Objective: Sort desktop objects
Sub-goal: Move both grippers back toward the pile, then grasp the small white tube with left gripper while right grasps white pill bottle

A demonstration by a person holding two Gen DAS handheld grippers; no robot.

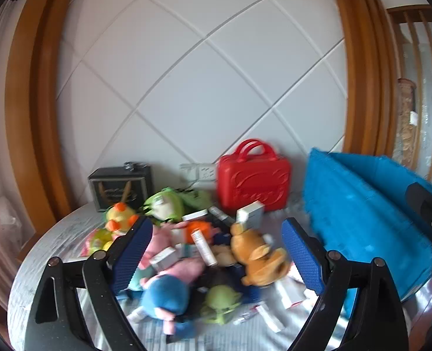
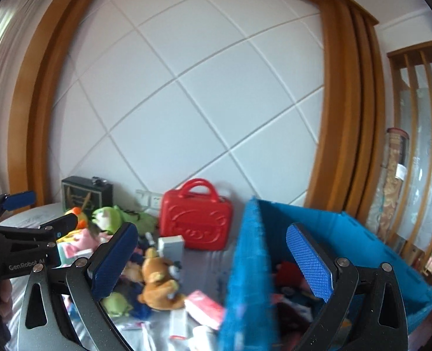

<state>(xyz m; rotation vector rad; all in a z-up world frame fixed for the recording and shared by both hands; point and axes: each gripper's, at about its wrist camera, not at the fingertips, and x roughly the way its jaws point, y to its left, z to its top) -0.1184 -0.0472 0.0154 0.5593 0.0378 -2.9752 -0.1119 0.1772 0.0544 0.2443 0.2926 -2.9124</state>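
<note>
A pile of plush toys and small white boxes lies on the grey table [image 1: 40,263]. It holds a brown bear [image 1: 257,254], a blue plush [image 1: 163,295], a pink plush [image 1: 183,269] and green plushes [image 1: 163,204]. My left gripper [image 1: 216,248] is open and empty above the pile. My right gripper [image 2: 210,251] is open and empty, over the near wall of the blue bin [image 2: 251,278]. The bin also shows in the left wrist view [image 1: 362,222]. The bear also shows in the right wrist view [image 2: 157,278]. The left gripper shows at the left of the right wrist view [image 2: 37,213].
A red plastic case [image 1: 254,175] stands against the white panelled wall. A dark box [image 1: 119,184] stands at the back left. A wall socket [image 1: 198,172] sits between them. The blue bin holds several items [image 2: 289,286]. Wooden frames flank the wall.
</note>
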